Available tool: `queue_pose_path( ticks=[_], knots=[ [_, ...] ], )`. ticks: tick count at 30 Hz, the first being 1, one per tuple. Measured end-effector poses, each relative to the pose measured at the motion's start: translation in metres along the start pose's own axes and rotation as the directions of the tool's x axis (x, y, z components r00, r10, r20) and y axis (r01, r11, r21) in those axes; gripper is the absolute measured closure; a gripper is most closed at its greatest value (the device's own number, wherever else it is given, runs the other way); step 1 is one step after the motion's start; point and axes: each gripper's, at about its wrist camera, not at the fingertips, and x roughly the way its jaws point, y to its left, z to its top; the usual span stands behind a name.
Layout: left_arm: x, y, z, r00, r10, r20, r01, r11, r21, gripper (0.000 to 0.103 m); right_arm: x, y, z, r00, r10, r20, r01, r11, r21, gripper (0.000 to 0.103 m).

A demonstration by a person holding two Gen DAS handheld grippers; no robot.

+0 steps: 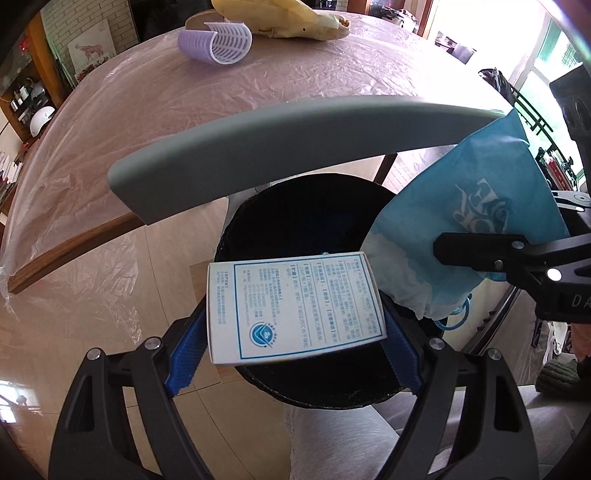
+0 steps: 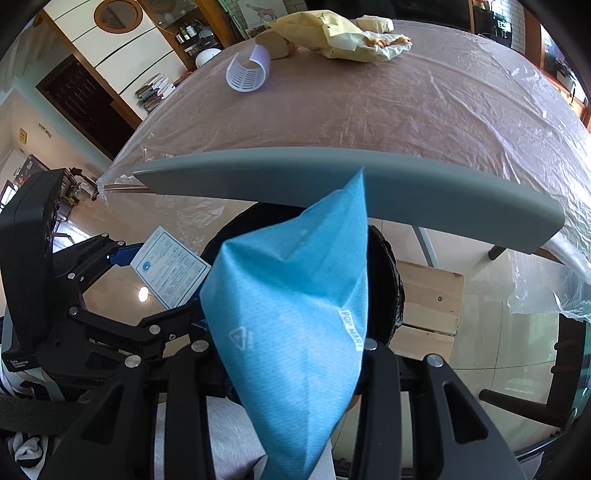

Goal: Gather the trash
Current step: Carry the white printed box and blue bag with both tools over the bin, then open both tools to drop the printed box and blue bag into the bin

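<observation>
My left gripper (image 1: 295,343) is shut on a white box with blue print (image 1: 295,306) and holds it over the black-lined trash bin (image 1: 295,221) on the floor. My right gripper (image 2: 291,354) is shut on a blue paper bag (image 2: 295,302) and holds it over the same bin (image 2: 384,266). The bag (image 1: 476,225) also shows in the left wrist view, to the right of the box, and the box (image 2: 170,273) shows in the right wrist view. On the table lie a lavender slotted plastic piece (image 1: 218,44) and a crumpled yellow bag (image 1: 295,18).
A grey chair back (image 1: 277,147) arches over the bin between the grippers and the plastic-covered table (image 1: 184,118). The person's grey-trousered legs (image 1: 340,435) are below the bin. A wooden stool (image 2: 428,299) stands right of the bin.
</observation>
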Motion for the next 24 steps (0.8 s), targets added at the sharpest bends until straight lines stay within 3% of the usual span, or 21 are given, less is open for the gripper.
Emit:
queue_pose_path(
  ticks=[24],
  knots=[
    [0.011, -0.009, 0.005, 1.000, 0.022, -0.017, -0.021, 0.998, 0.056, 0.019, 0.017, 0.007, 0.002, 0.997, -0.077, -0.018, 0.076, 0.996, -0.047, 0.065]
  ],
)
